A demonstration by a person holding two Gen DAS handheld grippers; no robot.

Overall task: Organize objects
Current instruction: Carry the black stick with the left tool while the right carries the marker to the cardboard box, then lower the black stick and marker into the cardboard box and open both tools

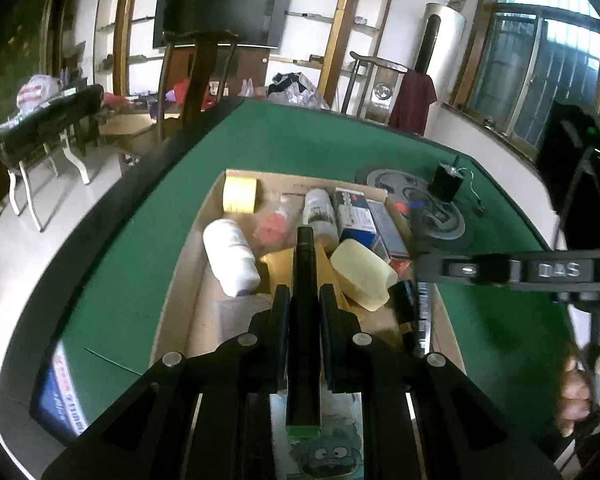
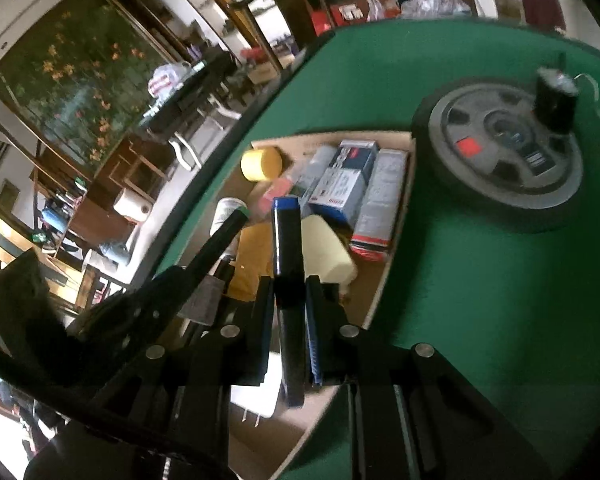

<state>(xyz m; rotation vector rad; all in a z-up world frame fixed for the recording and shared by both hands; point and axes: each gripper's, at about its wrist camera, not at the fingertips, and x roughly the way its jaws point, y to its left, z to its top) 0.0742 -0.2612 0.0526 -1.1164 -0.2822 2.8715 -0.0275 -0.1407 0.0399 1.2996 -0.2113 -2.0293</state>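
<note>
A cardboard box on the green table holds a yellow tape roll, a white bottle, a pale yellow soap bar and small cartons. My left gripper is shut on a black marker with a green end, held over the box. My right gripper is shut on a black marker with a blue end, also over the box. The left gripper and its marker show at the left of the right wrist view.
A grey round disc with a black cylinder on it lies on the green felt beyond the box. The right gripper body crosses the right side. Chairs, a side table and shelves stand behind.
</note>
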